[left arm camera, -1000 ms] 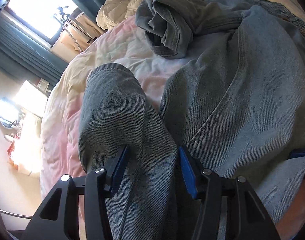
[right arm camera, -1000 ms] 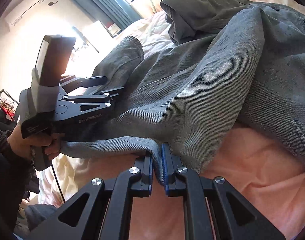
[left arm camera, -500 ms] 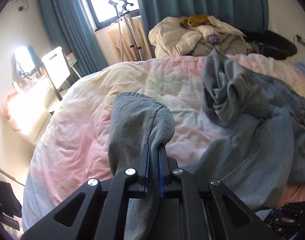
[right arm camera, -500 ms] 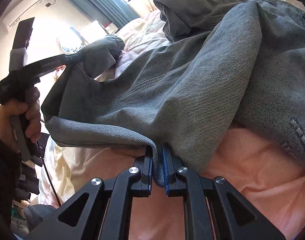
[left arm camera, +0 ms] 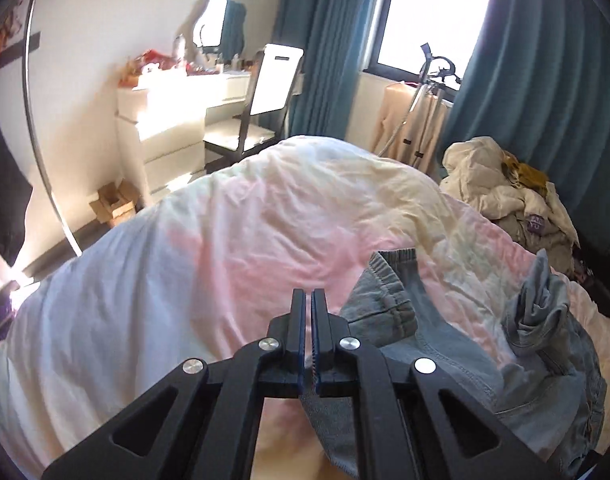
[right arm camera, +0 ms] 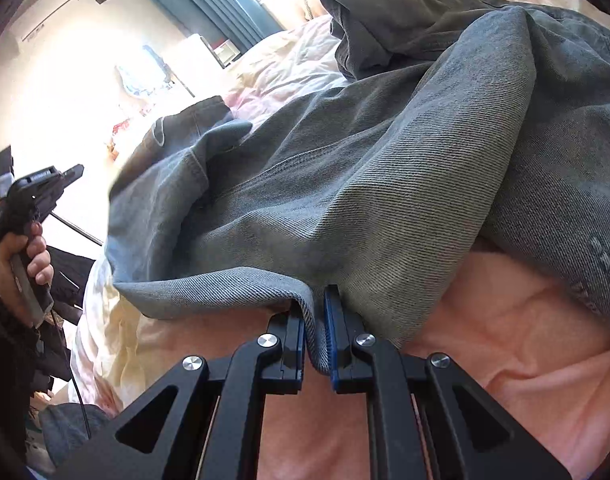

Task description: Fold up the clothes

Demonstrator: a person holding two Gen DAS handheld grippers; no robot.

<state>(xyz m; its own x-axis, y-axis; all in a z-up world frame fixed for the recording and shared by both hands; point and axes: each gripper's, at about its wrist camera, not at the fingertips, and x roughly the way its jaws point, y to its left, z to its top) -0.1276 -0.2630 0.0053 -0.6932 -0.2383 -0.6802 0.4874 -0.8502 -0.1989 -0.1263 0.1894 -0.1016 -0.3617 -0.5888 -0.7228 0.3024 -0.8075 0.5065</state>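
A grey-blue denim garment [right arm camera: 385, 168] lies crumpled on the pink and white duvet [left arm camera: 225, 248]. My right gripper [right arm camera: 315, 320] is shut on a hem fold of the denim, low over the pink cover. My left gripper [left arm camera: 309, 320] is shut with its pads together; denim cloth [left arm camera: 325, 420] hangs just below and right of its jaws, and I cannot tell if any is pinched. The denim sleeve cuff [left arm camera: 385, 300] lies on the duvet to its right. In the right wrist view the left gripper [right arm camera: 37, 188] is held in a hand, raised at the far left, apart from the denim.
A pile of cream clothes [left arm camera: 505, 196] sits at the bed's far right. A white desk [left arm camera: 173, 112] and chair [left arm camera: 261, 108] stand past the bed by teal curtains [left arm camera: 545, 80]. A garment steamer stand [left arm camera: 433, 92] is by the window.
My left gripper closed on the sleeve, lifted it leftward, then swung away; the sleeve now lies on the duvet beside it. My right gripper has kept its hold on the hem.
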